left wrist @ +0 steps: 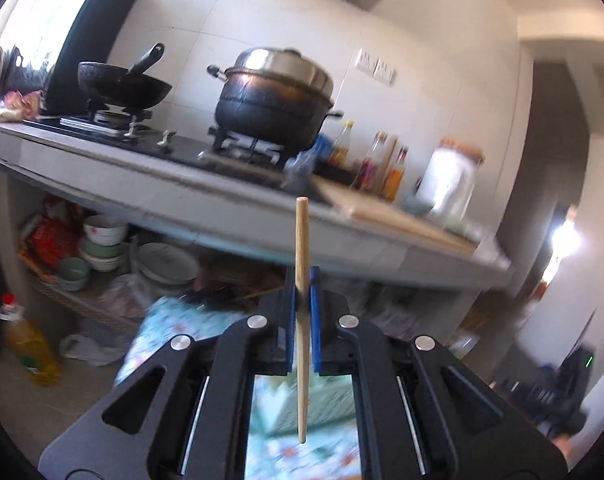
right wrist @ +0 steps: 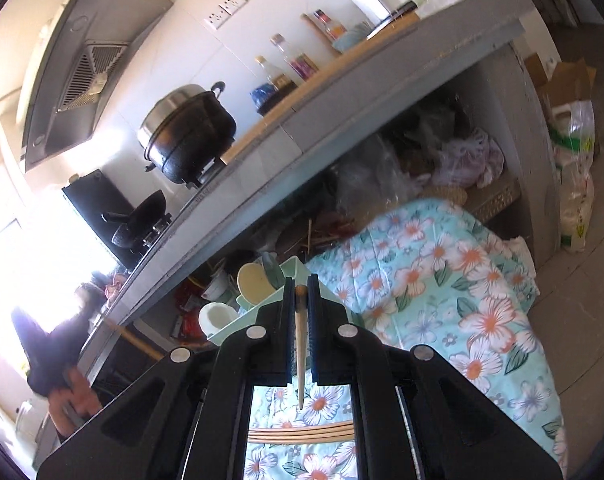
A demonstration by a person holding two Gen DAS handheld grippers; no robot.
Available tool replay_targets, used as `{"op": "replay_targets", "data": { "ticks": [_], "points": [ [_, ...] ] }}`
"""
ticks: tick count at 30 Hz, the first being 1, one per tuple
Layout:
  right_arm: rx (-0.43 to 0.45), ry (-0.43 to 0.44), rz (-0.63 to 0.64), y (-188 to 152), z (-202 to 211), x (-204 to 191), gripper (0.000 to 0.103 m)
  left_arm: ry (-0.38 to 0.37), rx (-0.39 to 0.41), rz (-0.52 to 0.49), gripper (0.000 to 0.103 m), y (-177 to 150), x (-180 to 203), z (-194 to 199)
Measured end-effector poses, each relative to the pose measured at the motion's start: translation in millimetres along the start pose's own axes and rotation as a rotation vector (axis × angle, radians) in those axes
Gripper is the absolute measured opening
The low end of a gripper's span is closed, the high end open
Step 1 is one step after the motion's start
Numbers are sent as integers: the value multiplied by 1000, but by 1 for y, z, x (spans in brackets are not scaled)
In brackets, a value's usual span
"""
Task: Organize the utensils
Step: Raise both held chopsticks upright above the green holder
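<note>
Pale wooden chopstick [left wrist: 302, 280] between blue pads [left wrist: 315, 320] of the black left gripper [left wrist: 302, 284]. Second chopstick [right wrist: 300, 344], tan with a darkened tip, in the black right gripper [right wrist: 300, 292]. Cloth [right wrist: 441, 280]: turquoise with white-and-orange flowers (green leaves). Mint-green utensil holder [right wrist: 254, 316]; black pot [left wrist: 270, 116], steel lid.

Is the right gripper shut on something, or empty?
Shut on a chopstick. In the right wrist view the right gripper has both pads pressed against the wooden stick, which runs lengthwise between them.
</note>
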State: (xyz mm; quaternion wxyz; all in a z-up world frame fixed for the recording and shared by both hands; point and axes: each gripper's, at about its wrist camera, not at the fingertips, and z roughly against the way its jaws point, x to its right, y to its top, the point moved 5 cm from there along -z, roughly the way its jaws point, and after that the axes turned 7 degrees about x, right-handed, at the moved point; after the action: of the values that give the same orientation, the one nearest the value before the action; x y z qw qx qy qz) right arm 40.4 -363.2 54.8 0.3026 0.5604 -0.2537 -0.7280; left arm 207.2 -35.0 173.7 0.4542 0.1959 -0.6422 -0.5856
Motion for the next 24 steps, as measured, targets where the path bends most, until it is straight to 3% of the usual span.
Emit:
{"op": "replay_targets", "data": {
  "ticks": [3,7,12,20,23,24],
  "points": [
    [9,0,-3,2,5,-1,6,-42,58,34,5,19,10,-20],
    [16,-2,2,1,10,-3,6,-73,49,90,5,18,18,-61],
    [13,-6,12,0,12,-5,6,-13,36,75,5,-7,16,-101],
    [16,-11,34,2,14,-9,6,86,-107,126,5,-67,-12,-138],
    [18,-8,39,2,13,-11,6,110,-135,140,17,-80,-19,-135],
    [19,-6,40,2,13,-11,6,116,-134,140,27,-82,-21,-132]
  ]
}}
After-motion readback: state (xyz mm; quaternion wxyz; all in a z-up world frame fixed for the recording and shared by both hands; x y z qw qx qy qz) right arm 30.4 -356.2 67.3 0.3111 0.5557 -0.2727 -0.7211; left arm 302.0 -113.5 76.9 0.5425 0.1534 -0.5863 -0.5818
